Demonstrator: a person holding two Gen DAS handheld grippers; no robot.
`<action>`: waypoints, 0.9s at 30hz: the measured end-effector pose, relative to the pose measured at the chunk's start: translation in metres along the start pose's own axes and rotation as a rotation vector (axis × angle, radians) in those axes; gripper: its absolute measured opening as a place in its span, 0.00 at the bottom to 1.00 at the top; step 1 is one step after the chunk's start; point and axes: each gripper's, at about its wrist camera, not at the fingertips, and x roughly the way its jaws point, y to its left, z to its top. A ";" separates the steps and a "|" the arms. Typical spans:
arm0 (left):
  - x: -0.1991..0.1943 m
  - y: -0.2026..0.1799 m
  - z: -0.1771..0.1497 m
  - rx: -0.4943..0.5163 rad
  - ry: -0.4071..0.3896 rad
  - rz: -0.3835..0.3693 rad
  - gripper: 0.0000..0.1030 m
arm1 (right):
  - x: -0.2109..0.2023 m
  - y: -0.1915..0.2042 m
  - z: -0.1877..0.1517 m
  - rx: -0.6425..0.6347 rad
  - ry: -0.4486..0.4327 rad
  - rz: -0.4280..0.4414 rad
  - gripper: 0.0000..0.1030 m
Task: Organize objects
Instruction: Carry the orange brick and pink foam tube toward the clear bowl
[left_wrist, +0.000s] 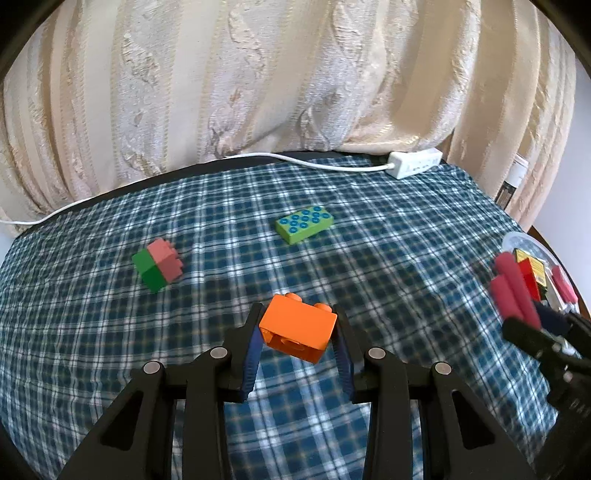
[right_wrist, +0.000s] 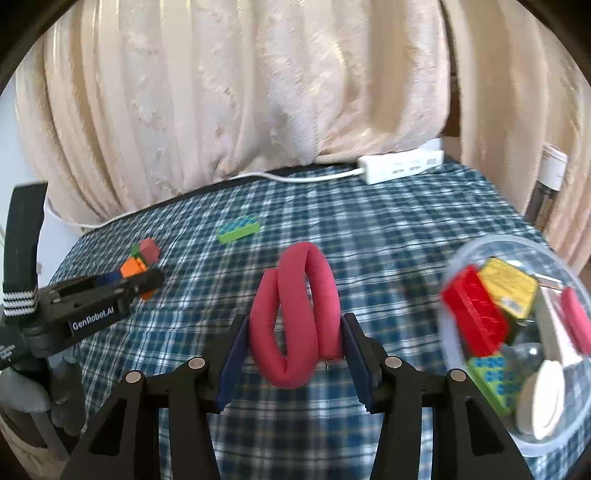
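Right tool (right_wrist: 295, 345) clamped on pink foam loop (right_wrist: 295, 317), clear bowl (right_wrist: 461, 258) close at frame right; left tool (left_wrist: 297, 332) clamped on orange brick (left_wrist: 299, 328), farther off.

Between my left jaws sits an orange block (left_wrist: 297, 331); ahead of them a lime-green block with blue studs (left_wrist: 303, 223) and a green-and-pink block (left_wrist: 158, 264) on blue-white plaid cloth (left_wrist: 388, 236). My right jaws pinch a crimson foam loop (right_wrist: 295, 317). Right of them, a clear bowl (right_wrist: 480, 439) holds red, yellow, perhaps green pieces. Cream curtain (right_wrist: 240, 92) beyond.
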 end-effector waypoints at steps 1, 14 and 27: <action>0.000 -0.002 0.000 0.001 0.001 -0.003 0.36 | -0.003 -0.005 0.000 0.010 -0.009 -0.009 0.52; 0.004 -0.033 -0.002 0.037 0.024 -0.023 0.35 | -0.031 -0.074 0.000 0.146 -0.075 -0.119 0.52; 0.006 -0.055 -0.004 0.074 0.033 -0.025 0.35 | -0.034 -0.126 -0.003 0.247 -0.093 -0.212 0.52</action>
